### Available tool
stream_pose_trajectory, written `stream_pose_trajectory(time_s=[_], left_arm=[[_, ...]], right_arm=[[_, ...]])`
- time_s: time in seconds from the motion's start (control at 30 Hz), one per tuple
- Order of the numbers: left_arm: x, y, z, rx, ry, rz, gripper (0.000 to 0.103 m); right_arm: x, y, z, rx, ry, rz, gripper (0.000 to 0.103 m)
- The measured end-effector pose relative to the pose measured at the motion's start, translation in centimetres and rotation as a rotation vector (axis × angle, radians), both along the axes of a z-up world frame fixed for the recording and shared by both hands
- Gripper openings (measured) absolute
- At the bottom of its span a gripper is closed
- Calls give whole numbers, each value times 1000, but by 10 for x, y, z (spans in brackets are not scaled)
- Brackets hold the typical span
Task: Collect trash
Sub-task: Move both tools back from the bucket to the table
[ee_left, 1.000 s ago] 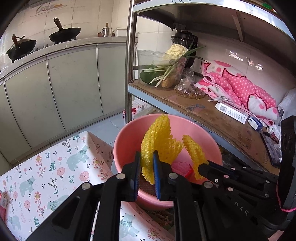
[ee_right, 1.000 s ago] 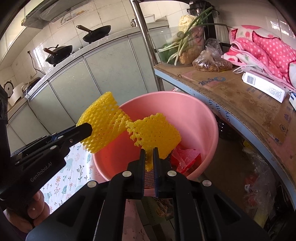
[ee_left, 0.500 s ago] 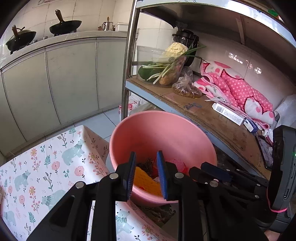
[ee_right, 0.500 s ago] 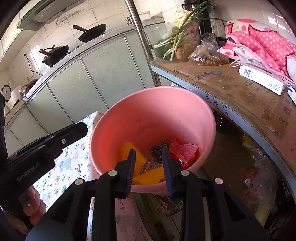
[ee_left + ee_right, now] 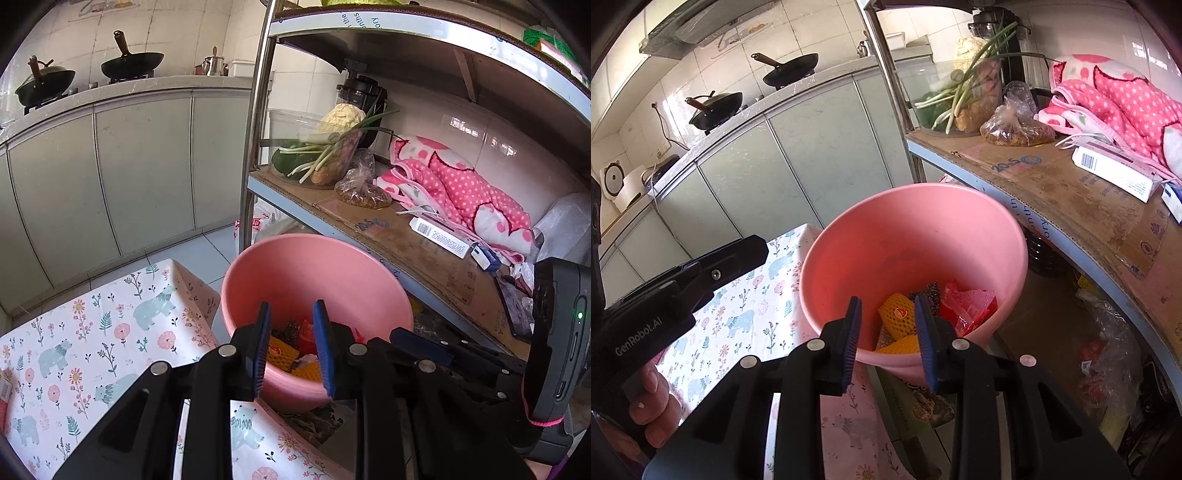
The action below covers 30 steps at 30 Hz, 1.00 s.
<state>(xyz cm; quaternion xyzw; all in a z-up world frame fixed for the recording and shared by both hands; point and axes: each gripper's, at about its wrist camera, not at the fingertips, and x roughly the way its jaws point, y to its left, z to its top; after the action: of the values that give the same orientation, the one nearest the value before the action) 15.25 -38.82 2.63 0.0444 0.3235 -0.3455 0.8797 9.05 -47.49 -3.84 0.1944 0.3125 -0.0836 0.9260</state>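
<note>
A: Where was the yellow foam netting [image 5: 899, 314] seen?

B: At the bottom of the pink bucket [image 5: 960, 236], beside red wrappers [image 5: 967, 306], below and beyond both sets of fingers.

A: Fingers?

B: Left gripper [image 5: 291, 347] and right gripper [image 5: 890, 339] were both spread apart, nothing held, poised over the bucket rim beside the table [image 5: 92, 332].

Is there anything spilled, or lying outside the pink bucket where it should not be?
No spill shows. The yellow foam nets and red wrapper lie inside the bucket. Both claws, left and right, are open and empty. Only some printed packaging lies on the floor below the bucket.
</note>
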Motion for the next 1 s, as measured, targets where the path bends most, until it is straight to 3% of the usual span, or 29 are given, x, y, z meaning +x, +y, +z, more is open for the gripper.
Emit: stream_pose_trajectory(time_s=[1.0], left_arm=[[-68, 80, 50, -73, -83, 16, 22]], right_arm=[[-48, 71, 49, -74, -88, 103, 30]])
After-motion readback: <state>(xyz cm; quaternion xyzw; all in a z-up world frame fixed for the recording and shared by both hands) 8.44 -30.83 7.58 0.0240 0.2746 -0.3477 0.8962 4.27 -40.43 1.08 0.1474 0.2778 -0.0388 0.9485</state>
